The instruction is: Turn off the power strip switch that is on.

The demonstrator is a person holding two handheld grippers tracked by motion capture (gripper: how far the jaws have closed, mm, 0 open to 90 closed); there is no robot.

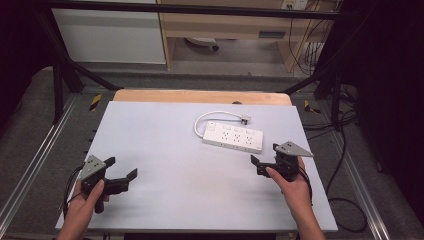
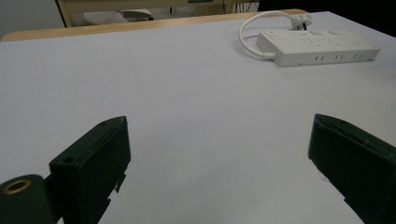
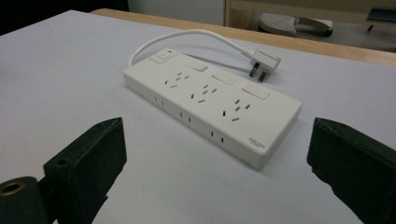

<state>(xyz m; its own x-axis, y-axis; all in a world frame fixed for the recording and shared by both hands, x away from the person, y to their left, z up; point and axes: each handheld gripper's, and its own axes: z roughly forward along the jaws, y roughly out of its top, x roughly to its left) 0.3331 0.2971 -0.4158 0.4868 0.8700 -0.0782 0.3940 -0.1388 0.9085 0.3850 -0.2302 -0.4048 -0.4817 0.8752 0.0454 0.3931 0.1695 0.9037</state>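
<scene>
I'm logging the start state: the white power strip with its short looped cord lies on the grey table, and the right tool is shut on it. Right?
Not quite. The white power strip with its short looped cord does lie on the grey table, but the right tool is open and clear of it; the right gripper view shows its jaws spread wide, short of the strip.

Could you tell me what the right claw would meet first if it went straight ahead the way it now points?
Most likely the white power strip: it lies directly ahead of the open right claw, with bare table between.

obstacle: power strip far right | room: bare table elsewhere
</scene>
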